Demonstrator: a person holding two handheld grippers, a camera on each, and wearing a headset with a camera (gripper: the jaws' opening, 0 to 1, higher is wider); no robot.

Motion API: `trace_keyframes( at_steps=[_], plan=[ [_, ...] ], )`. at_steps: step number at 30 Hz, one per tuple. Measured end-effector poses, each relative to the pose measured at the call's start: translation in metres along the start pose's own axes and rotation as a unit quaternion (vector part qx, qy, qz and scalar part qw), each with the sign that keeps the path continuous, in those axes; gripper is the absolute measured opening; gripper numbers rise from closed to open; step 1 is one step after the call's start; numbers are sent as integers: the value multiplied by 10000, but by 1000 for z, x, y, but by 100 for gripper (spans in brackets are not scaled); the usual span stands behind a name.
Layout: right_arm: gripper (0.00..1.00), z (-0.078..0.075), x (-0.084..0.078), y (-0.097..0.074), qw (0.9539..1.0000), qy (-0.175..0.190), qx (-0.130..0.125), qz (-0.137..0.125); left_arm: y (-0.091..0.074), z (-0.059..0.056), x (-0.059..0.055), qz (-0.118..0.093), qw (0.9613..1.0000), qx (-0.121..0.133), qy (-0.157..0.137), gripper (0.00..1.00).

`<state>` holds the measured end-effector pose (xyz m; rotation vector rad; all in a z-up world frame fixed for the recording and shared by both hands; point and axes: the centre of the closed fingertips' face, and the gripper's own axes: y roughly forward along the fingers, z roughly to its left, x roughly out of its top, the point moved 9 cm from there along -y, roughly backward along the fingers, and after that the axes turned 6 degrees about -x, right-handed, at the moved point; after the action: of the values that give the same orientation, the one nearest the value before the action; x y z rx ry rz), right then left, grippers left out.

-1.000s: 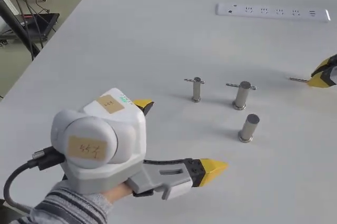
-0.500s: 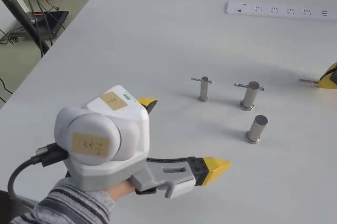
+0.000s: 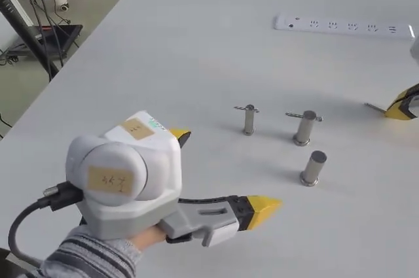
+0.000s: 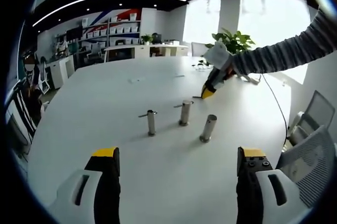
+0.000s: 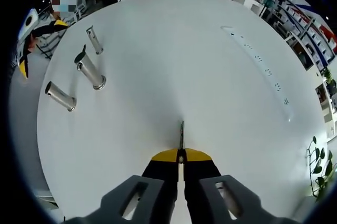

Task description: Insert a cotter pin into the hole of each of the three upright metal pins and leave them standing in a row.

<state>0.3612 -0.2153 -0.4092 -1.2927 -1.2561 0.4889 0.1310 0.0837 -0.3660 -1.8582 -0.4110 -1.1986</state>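
Cotter pin one [image 3: 243, 108] goes through the top of the left metal pin [image 3: 249, 122], and cotter pin two [image 3: 294, 115] goes through the middle metal pin [image 3: 303, 131]. Both stand side by side on the white desk [image 3: 196, 42]. The third metal pin [image 3: 313, 170] stands closer to the person, out of the row, with no pin in it, so I think one more is left to do. The last cotter pin [image 5: 181, 132] is off to the right, pinched in the right claw [image 5: 181, 154], which is pressed together on it. The left claw [image 4: 179, 153] is spread wide and holds nothing.
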Motion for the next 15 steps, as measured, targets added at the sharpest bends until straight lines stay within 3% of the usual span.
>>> trace_keyframes(
  at_steps=[3,7,15],
  plan=[
    [0,5,2,-5,9991,67,-168,-393,-3,1,2,-80,9999,-2,-86,90],
    [0,11,6,-18,9972,-54,-426,-614,-5,2,5,-135,9999,39,-89,89],
    [0,39,24,-50,9910,-399,-612,-1126,-9,3,14,-238,9997,-23,-79,84]
  ],
)
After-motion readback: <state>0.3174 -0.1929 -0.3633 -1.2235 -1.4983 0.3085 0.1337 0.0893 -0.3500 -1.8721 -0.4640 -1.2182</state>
